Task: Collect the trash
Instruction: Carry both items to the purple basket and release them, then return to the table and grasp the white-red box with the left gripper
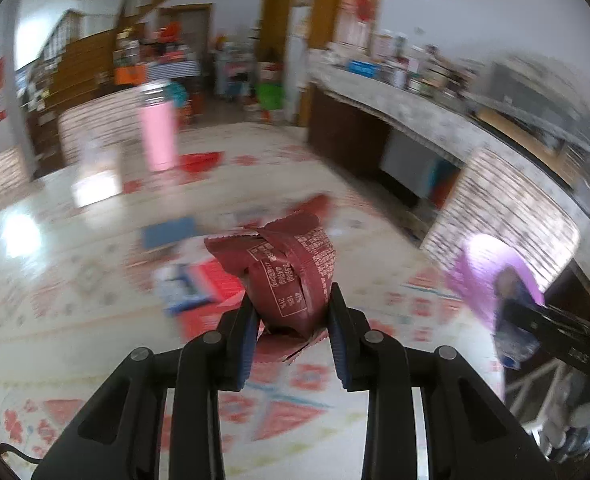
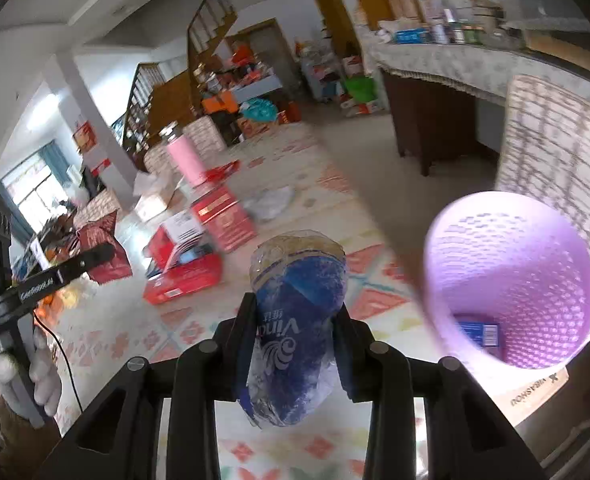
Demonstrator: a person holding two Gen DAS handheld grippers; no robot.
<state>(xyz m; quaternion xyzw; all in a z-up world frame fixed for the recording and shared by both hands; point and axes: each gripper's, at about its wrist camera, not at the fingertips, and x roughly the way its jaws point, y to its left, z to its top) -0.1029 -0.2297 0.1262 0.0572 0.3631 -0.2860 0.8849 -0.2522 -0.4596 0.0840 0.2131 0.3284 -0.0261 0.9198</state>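
— Carrying both loads over: left claw (image 1: 293, 322) clamped on red wrapper (image 1: 285, 270), right claw (image 2: 295, 332) clamped on blue plastic pack (image 2: 297, 312). Purple basket (image 2: 511, 292) just right of right claw, mouth open.

— Swing rightward over the rim, release only above the mouth. Pack's long axis runs forward along the fingers, far end poking past the tips.

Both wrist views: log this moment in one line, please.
left gripper: shut on crumpled dark-red snack wrapper | right gripper: shut on blue plastic wrapper | purple mesh bin: beside
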